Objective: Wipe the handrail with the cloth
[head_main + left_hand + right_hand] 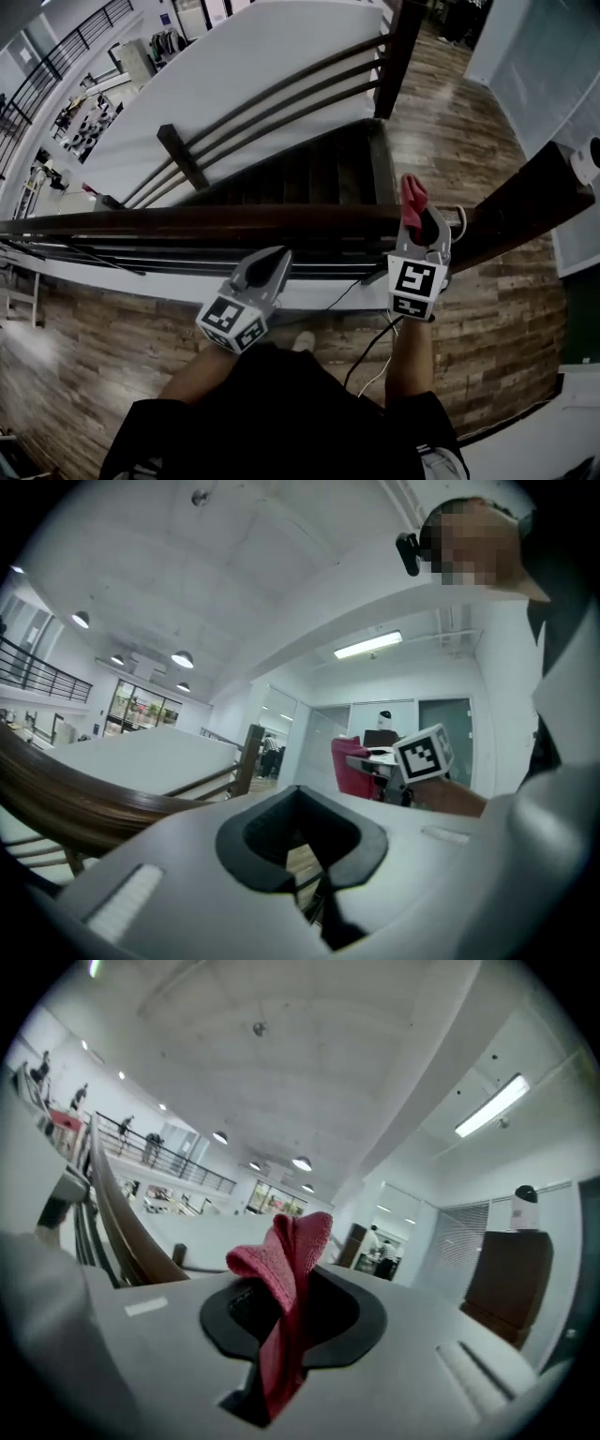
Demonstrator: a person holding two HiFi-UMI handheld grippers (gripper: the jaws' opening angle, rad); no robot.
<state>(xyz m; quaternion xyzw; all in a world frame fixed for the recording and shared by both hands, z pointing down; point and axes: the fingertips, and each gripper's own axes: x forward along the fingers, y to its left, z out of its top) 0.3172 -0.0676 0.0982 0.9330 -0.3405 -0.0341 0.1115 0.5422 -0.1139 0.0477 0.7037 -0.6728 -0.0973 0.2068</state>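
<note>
Head view looks steeply down on one dark brown wooden handrail (pixel 187 220) that runs across the frame, with thin dark rails beneath it and a dark staircase (pixel 309 173) descending beyond. Two grey grippers are held up to it, each carrying one cube with black-and-white square markers.

The right gripper (pixel 427 218) lies across the handrail near its right end. Its fingers are closed on the one red fabric cloth (pixel 412 194), which sticks out past their tips over the far edge of the rail. Whether the cloth touches the wood cannot be told. In the right gripper view, the cloth (pixel 286 1260) is pinched in the narrow slot between the fingers (pixel 356 1321) and folds upward in a loose bunch.

The left gripper (pixel 278 256) sits on the near side of the handrail, well apart from the right one, tips pointing at the rail. In the left gripper view, its fingers (pixel 361 841) are drawn together with nothing between them.

One black cable (pixel 370 352) trails over the wood-plank floor (pixel 84 347) below.
</note>
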